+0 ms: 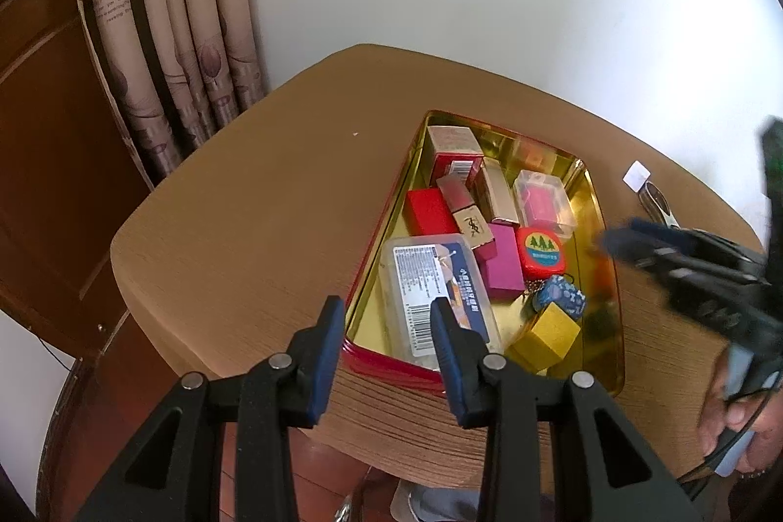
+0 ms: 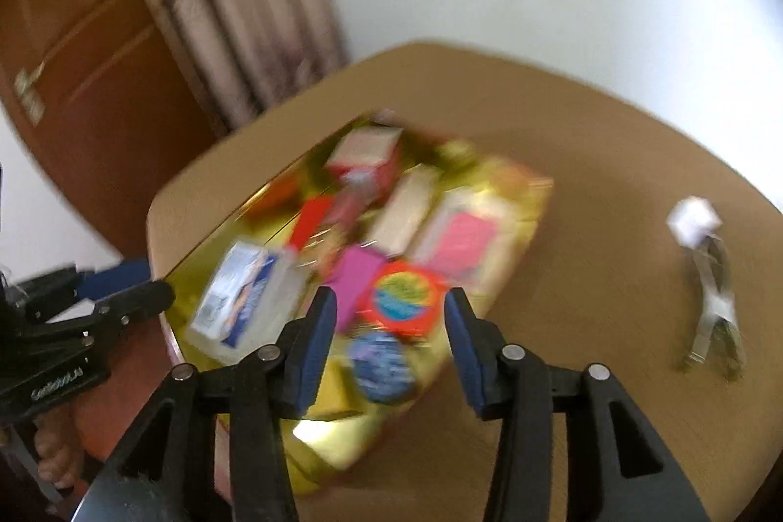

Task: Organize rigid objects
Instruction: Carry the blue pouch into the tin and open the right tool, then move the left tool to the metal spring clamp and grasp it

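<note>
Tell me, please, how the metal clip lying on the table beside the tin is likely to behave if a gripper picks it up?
The metal clip looks stiff and thin, so it should keep its shape. Its shiny surface may be slippery between the pads. It lies flat on the table, so the pads will probably have little edge to catch, and a nudge would likely slide it.

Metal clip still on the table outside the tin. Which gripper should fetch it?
Right, probably. The metal clip lies on the right gripper's side of the tin, jaws open and empty. The left gripper sits at the tin's opposite corner.
</note>
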